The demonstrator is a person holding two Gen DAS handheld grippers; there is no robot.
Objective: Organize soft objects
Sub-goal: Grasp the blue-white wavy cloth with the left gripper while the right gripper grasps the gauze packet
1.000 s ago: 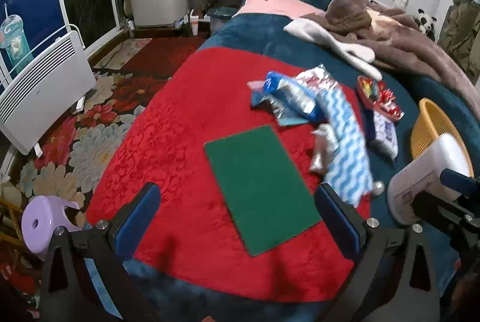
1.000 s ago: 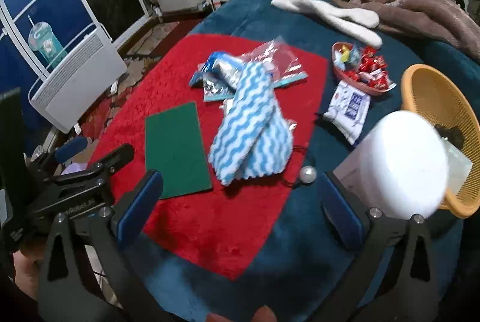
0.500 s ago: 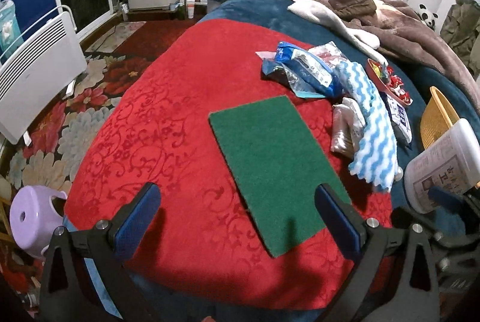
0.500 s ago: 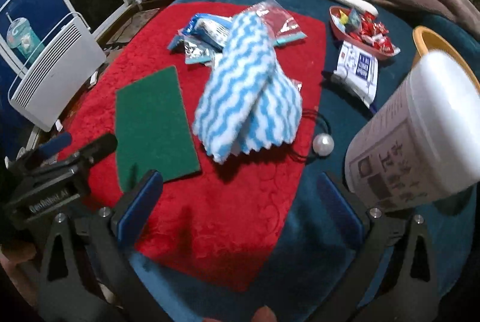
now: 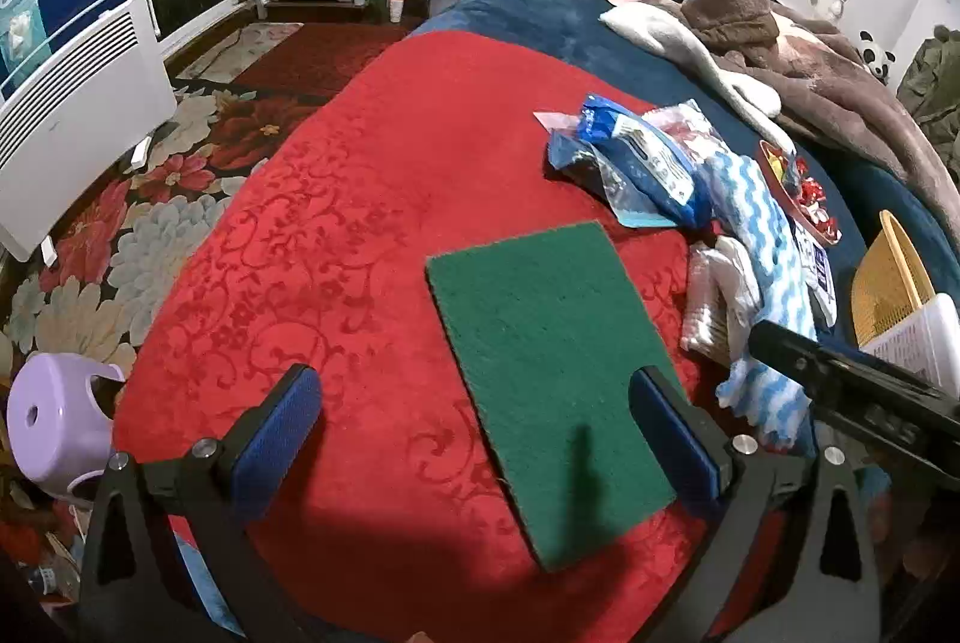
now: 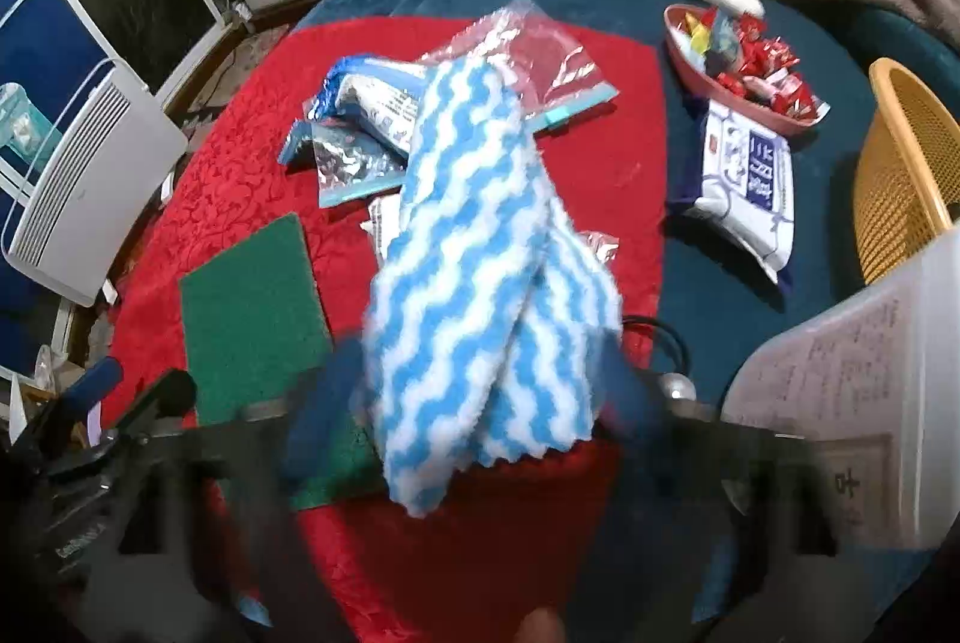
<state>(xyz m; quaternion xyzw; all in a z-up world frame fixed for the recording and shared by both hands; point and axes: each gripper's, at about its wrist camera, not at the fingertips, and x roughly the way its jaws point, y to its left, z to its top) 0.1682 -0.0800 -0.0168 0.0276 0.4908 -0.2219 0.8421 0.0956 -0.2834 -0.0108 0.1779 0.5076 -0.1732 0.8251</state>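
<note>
A flat green scouring pad (image 5: 549, 361) lies on the red cloth (image 5: 360, 235); it also shows in the right wrist view (image 6: 252, 307). A blue-and-white wavy cloth (image 6: 474, 277) lies folded over plastic packets (image 6: 360, 127); it also shows in the left wrist view (image 5: 768, 247). My left gripper (image 5: 474, 439) is open, low over the pad's near end. My right gripper (image 6: 474, 391) is motion-blurred, its fingers either side of the wavy cloth's near end, still apart.
A white tub (image 6: 864, 379) stands at the right, an orange basket (image 6: 900, 175) behind it. A candy dish (image 6: 744, 67) and a tissue pack (image 6: 744, 181) lie on the blue blanket. A hair tie with a pearl (image 6: 678, 385) lies nearby. A heater (image 5: 66, 127) and purple stool (image 5: 54, 421) are on the floor.
Both grippers have moved forward and down. The left one closed in on the green pad. The right one came up around the wavy cloth's near end, its fingers narrowing.
</note>
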